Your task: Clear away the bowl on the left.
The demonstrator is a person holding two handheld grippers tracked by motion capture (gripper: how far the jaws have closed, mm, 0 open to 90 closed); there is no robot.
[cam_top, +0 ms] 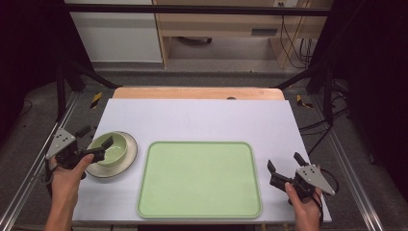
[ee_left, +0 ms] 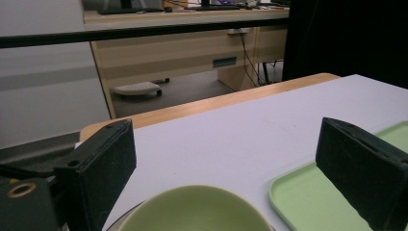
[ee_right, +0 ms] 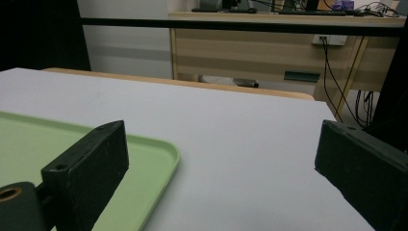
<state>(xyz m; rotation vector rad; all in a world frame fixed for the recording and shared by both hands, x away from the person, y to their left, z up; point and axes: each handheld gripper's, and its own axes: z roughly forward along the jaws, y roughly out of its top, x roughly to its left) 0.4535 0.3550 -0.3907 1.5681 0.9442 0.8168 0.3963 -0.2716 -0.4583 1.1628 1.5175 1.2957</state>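
The green bowl (cam_top: 113, 148) sat on a cream plate (cam_top: 126, 163) at the left of the bench (cam_top: 202, 118), just beside the empty green tray (cam_top: 199, 179). The left tool (cam_top: 96, 147) hung at the bowl's near rim, jaws apart and straddling it, gripping nothing. The right tool (cam_top: 284, 168) sat off the tray's right edge, jaws apart, empty. Likely risks: a thin rim pinch could slip, tilt the bowl, or drag the loose plate along into the tray's lip.

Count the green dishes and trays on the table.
2. A green bowl sits on a cream plate at the table's left, at the left gripper; a green tray lies in the middle. Nothing looks hidden.
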